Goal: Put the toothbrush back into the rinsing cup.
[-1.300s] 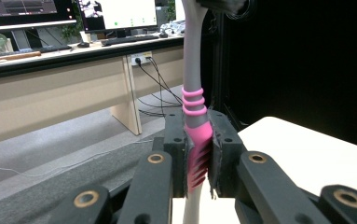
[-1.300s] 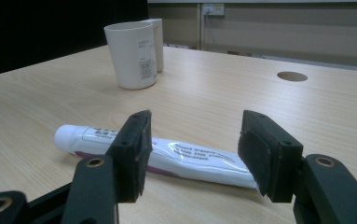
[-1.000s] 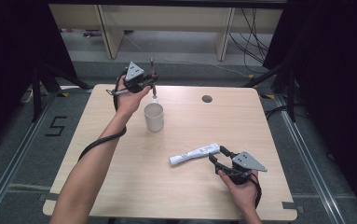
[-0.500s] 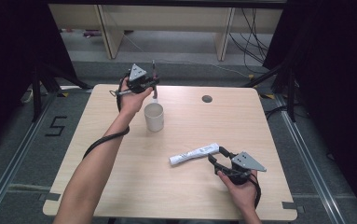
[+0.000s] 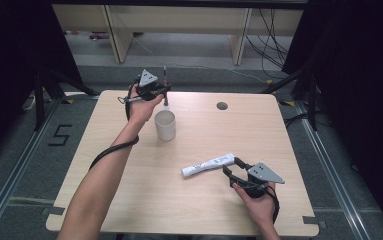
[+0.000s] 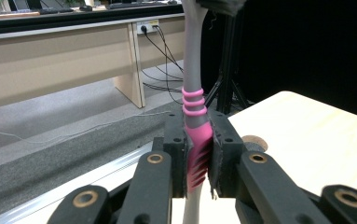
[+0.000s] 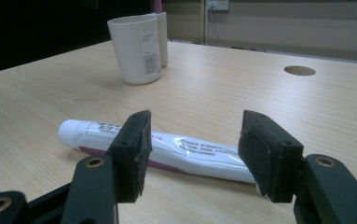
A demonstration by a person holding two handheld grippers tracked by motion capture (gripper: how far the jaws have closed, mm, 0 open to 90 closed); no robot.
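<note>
Nearby, the white cup (image 5: 165, 124) stands upright, its inside hidden.

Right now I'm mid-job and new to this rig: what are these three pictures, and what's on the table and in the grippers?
A person works with a hand-held two-jaw gripper in each hand. The high view looks down from above the person's side onto the light wooden table. The other two views come from cameras riding on each gripper, looking along its black jaws.

The left gripper is shut on a grey toothbrush with a pink ribbed grip, held upright just behind the white plastic cup.

The right gripper is open, its jaws standing either side of the white toothpaste tube, which lies flat on the table and is not gripped.
</note>
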